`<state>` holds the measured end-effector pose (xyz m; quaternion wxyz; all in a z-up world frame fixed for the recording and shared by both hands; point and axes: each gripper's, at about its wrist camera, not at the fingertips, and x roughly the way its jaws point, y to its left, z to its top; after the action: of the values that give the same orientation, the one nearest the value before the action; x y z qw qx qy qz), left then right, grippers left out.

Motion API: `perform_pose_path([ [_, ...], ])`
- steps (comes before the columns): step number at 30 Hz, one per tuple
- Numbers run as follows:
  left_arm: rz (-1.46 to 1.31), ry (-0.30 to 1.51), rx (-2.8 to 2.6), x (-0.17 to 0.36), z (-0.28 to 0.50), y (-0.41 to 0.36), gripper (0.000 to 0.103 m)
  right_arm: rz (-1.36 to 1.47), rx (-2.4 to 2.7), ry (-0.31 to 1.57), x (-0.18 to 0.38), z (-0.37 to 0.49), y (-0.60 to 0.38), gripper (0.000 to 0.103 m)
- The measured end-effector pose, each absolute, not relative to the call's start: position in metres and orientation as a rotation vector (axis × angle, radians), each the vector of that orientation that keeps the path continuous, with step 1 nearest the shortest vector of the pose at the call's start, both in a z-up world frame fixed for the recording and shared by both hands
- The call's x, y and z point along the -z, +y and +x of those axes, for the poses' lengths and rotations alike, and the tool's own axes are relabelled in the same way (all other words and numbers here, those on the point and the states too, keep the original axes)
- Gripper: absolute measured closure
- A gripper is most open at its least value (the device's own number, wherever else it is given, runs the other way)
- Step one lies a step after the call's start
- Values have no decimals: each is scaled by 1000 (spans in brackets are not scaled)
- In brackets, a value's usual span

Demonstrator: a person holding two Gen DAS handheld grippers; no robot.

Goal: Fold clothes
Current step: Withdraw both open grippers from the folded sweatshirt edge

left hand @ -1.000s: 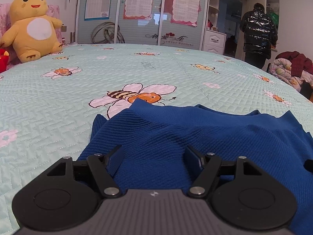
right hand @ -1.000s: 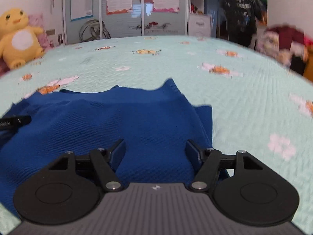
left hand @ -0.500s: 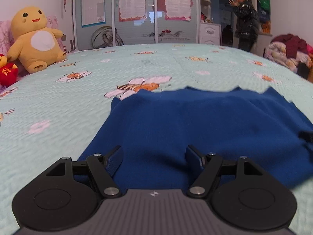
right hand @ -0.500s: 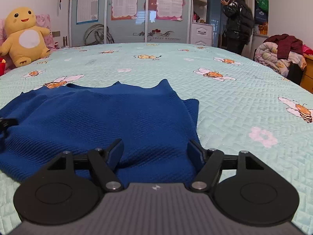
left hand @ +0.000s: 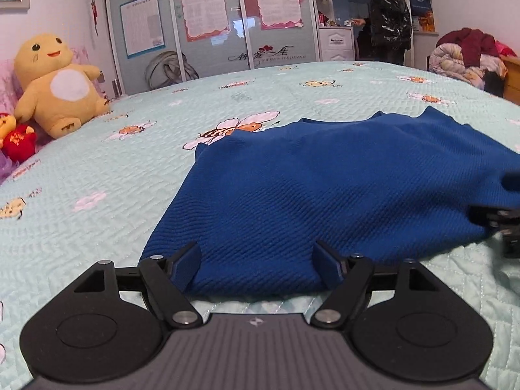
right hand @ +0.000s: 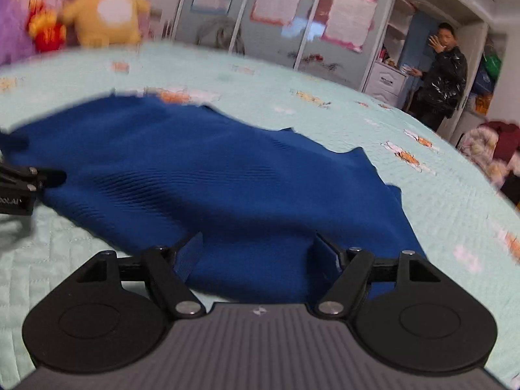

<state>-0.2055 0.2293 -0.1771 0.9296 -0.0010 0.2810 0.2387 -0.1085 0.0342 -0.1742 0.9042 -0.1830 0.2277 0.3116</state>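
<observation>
The blue sweater [left hand: 325, 188] lies flat on the bed [left hand: 97, 169]. The left tongs [left hand: 256, 266] are opening, the right tongs [right hand: 260, 253] released, both over its near hem (a yellow plush toy [left hand: 55, 84] sits far left).

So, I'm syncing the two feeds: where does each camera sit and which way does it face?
Left wrist: on the left gripper, looking across the blue sweater at the wardrobe; jaws opening.
Right wrist: on the right gripper, tilted, at the sweater's other side; jaws open.
Shared: sweater, bedspread, yellow plush, bystander.
</observation>
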Motion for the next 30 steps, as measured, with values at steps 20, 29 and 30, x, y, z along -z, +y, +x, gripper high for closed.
perform_pose_path([
  [20, -60, 564, -476, 182, -209, 233, 21, -306, -624, 541, 178, -100, -1, 88],
  [29, -54, 566, -480, 181, -208, 230, 21, -264, -598, 462, 130, -61, 35, 50],
  [30, -53, 566, -480, 181, -208, 230, 21, -277, -584, 475, 134, -49, 43, 50],
])
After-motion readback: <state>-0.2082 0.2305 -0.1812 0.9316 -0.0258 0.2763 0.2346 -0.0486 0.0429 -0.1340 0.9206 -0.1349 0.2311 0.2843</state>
